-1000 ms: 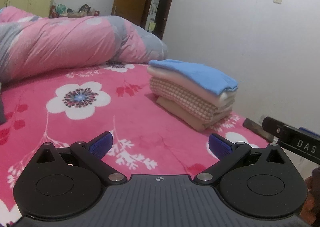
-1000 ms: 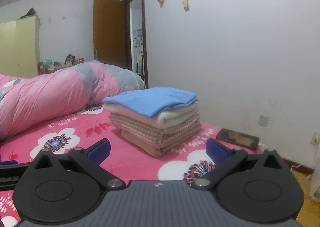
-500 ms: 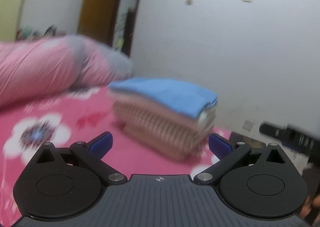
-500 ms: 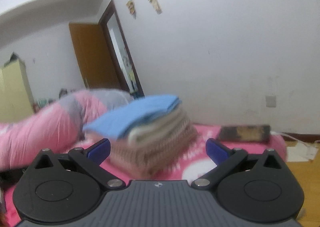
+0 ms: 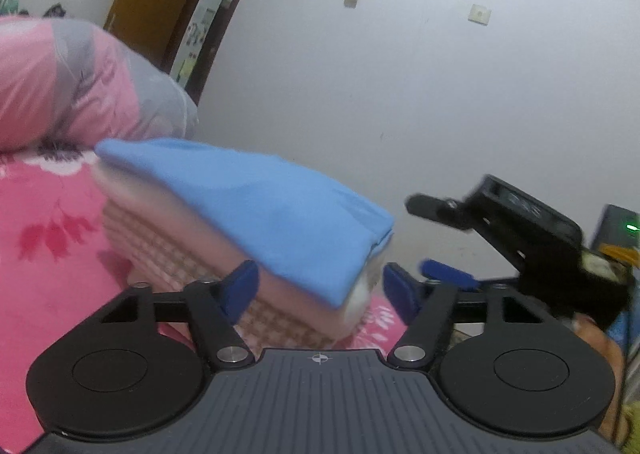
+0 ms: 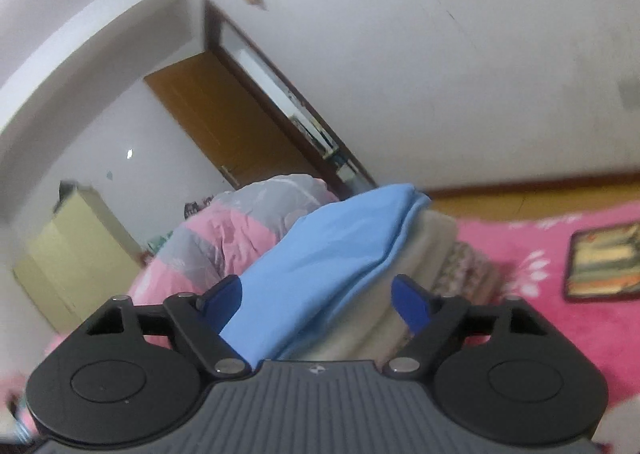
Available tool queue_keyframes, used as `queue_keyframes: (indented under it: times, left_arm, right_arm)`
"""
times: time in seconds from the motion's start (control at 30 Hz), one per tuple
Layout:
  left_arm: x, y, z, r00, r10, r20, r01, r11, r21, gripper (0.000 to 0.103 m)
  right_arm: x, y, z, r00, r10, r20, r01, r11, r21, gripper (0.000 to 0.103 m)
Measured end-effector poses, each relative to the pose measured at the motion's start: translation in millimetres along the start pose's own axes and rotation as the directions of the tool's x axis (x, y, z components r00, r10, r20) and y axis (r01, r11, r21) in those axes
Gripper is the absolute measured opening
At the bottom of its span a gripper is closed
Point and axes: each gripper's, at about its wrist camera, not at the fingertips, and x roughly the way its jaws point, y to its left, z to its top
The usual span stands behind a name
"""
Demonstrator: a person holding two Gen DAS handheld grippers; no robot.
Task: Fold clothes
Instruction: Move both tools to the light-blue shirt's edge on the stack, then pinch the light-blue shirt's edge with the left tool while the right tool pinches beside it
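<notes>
Folded clothes (image 5: 248,238) sit stacked on the bed (image 5: 52,254), four counted: blue, cream, checked, tan. Both hand-held grippers, left (image 5: 320,288) and right (image 6: 316,300), are spread wide and hold nothing, the pile right ahead between their fingers. A careless nudge could topple it. One phone (image 6: 604,262) lies right.

A rolled pink-grey quilt (image 5: 80,85) lies on the bed (image 5: 48,254); brown door (image 6: 224,121), yellow wardrobe (image 6: 76,250) behind
</notes>
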Motion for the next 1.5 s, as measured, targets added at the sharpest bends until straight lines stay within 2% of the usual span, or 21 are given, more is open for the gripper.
queue_keyframes:
  times: [0.17, 0.27, 0.37, 0.57, 0.6, 0.87, 1.07, 1.1, 1.13, 1.17, 1.2, 1.27, 1.37, 1.43, 1.5]
  left_arm:
    - [5, -1, -4, 1.0, -0.007, -0.007, 0.007, 1.0, 0.016, 0.049]
    - [8, 0, -5, 1.0, 0.006, -0.013, -0.005, 1.0, 0.029, 0.041]
    - [10, 0, -5, 1.0, 0.011, -0.007, -0.01, 1.0, 0.029, 0.037]
    - [14, -2, -5, 1.0, 0.025, 0.003, -0.025, 0.998, 0.064, 0.03]
    - [14, -2, -5, 1.0, 0.027, 0.003, -0.027, 0.997, 0.07, 0.03]
    - [13, -5, -6, 0.999, 0.04, 0.007, -0.04, 0.994, 0.101, 0.032]
    - [15, -8, -8, 0.999, 0.051, 0.017, -0.053, 0.991, 0.119, 0.033]
    - [14, -9, -8, 0.998, 0.053, 0.019, -0.055, 0.99, 0.127, 0.031]
    - [14, -9, -8, 0.998, 0.059, 0.026, -0.062, 0.989, 0.135, 0.024]
    - [13, -10, -8, 0.997, 0.068, 0.033, -0.072, 0.987, 0.141, 0.016]
    - [12, -9, -7, 0.997, 0.072, 0.037, -0.076, 0.987, 0.139, 0.014]
    - [7, -8, -5, 0.996, 0.069, 0.05, -0.075, 0.989, 0.129, 0.009]
    - [2, -10, -4, 0.996, 0.065, 0.064, -0.074, 0.988, 0.138, 0.008]
    - [1, -12, -4, 0.996, 0.065, 0.058, -0.072, 0.988, 0.134, 0.008]
    - [-1, -12, -2, 0.997, 0.06, 0.055, -0.066, 0.99, 0.125, 0.008]
  right_arm:
    - [31, -30, 22, 0.999, -0.038, -0.006, 0.039, 0.991, 0.129, 0.071]
    - [46, -44, 32, 0.998, -0.063, -0.03, 0.068, 0.979, 0.19, 0.059]
    - [59, -51, 37, 0.995, -0.074, -0.062, 0.086, 0.972, 0.22, 0.056]
    - [57, -47, 40, 0.995, -0.085, -0.06, 0.096, 0.974, 0.205, 0.048]
    - [57, -47, 40, 0.994, -0.087, -0.06, 0.097, 0.974, 0.202, 0.045]
    - [52, -38, 44, 0.996, -0.076, -0.05, 0.084, 0.977, 0.197, 0.044]
    - [67, -38, 47, 0.992, -0.104, -0.072, 0.116, 0.974, 0.194, 0.044]
    - [66, -37, 47, 0.993, -0.099, -0.061, 0.109, 0.976, 0.188, 0.04]
    - [65, -36, 47, 0.994, -0.094, -0.05, 0.102, 0.978, 0.182, 0.032]
    - [63, -34, 47, 0.995, -0.089, -0.04, 0.095, 0.98, 0.177, 0.012]
    - [62, -33, 48, 0.996, -0.084, -0.029, 0.088, 0.981, 0.17, 0.005]
    - [59, -30, 48, 0.997, -0.074, -0.008, 0.074, 0.985, 0.158, 0.004]
    - [52, -21, 47, 0.997, -0.074, 0.027, 0.071, 0.993, 0.096, 0.003]
    - [53, -25, 48, 0.996, -0.087, 0.019, 0.084, 0.991, 0.101, 0.003]
    - [47, -24, 51, 0.998, -0.059, 0.037, 0.054, 0.992, 0.112, 0.003]
